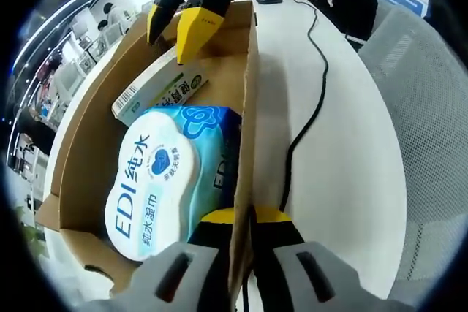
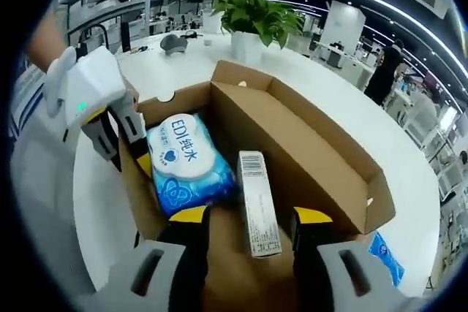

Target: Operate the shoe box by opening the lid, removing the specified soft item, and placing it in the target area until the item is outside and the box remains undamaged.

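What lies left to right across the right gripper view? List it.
left gripper → wet wipes pack → slim barcoded carton → shoe box's open lid flap → blue packet

The wet-wipe pack point(image 1: 157, 180), lower left of the left gripper view, reads "EDI" with Chinese characters "纯水" and "纯水湿巾" on its white label. In the right gripper view, centre left, the same label reads "EDI 纯水". The long carton point(image 2: 257, 202) carries a barcode; its small print is illegible.
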The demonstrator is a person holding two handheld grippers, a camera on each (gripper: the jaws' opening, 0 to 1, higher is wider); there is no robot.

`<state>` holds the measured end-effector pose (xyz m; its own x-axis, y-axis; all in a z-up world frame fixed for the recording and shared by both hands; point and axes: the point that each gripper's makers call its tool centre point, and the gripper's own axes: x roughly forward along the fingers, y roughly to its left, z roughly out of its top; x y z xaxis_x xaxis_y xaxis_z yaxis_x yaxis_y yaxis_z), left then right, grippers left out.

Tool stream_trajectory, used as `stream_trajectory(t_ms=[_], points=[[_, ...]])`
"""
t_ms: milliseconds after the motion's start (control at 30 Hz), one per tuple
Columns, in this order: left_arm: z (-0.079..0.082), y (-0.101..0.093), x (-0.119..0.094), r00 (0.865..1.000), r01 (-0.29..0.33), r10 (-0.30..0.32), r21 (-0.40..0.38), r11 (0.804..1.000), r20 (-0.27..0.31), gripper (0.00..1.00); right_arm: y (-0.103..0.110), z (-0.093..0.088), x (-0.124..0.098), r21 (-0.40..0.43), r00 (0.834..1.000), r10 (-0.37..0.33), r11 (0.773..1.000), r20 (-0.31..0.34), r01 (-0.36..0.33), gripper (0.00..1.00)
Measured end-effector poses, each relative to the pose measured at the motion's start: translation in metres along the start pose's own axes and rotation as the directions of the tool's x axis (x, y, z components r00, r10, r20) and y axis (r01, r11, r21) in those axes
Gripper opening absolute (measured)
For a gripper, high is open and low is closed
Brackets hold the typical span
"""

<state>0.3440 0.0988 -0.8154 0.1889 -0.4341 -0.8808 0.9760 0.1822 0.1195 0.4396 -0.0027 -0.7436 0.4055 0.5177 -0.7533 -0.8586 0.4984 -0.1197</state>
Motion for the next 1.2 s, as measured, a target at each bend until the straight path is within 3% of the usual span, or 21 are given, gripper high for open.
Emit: stream_trajectory(t_ms=[100,200,333,533,667,833,1000,1200], points=[[0.000,0.000,0.000,1.000,0.000,0.000,0.000,1.000,0.000,0.04,0.003,-0.007,0.011,0.002,0.994,0.086,0.996,-0.067,-0.086,0.43],[0.000,-0.001,0.000,1.000,0.000,0.000,0.001,1.000,0.000,0.04,-0.005,-0.009,0.018,-0.028,0.993,0.072,0.997,-0.090,-0.075,0.44],[0.000,0.000,0.001,1.000,-0.001,0.001,0.000,1.000,0.001,0.04,-0.007,-0.011,0.019,0.030,0.986,0.102,0.995,-0.129,-0.099,0.44],[0.000,-0.001,0.000,1.000,-0.001,0.001,-0.001,1.000,0.000,0.04,-0.009,-0.018,0.030,0.046,0.979,0.098,0.995,-0.181,-0.091,0.42],[0.000,0.000,0.000,1.000,-0.004,0.004,0.000,1.000,0.000,0.04,-0.006,-0.019,0.041,0.030,0.978,0.088,0.996,-0.189,-0.083,0.40],[0.000,0.000,0.000,1.000,-0.005,0.005,-0.003,1.000,-0.001,0.04,-0.002,-0.025,0.045,0.034,0.971,0.091,0.996,-0.220,-0.085,0.27],[0.000,0.000,-0.001,1.000,-0.005,0.005,-0.002,1.000,-0.001,0.04,-0.007,-0.027,0.047,0.031,0.971,0.080,0.997,-0.227,-0.075,0.20],[0.000,0.001,0.000,1.000,-0.004,0.004,0.001,1.000,0.000,0.04,-0.005,-0.027,0.048,0.045,0.969,0.098,0.995,-0.225,-0.090,0.19]])
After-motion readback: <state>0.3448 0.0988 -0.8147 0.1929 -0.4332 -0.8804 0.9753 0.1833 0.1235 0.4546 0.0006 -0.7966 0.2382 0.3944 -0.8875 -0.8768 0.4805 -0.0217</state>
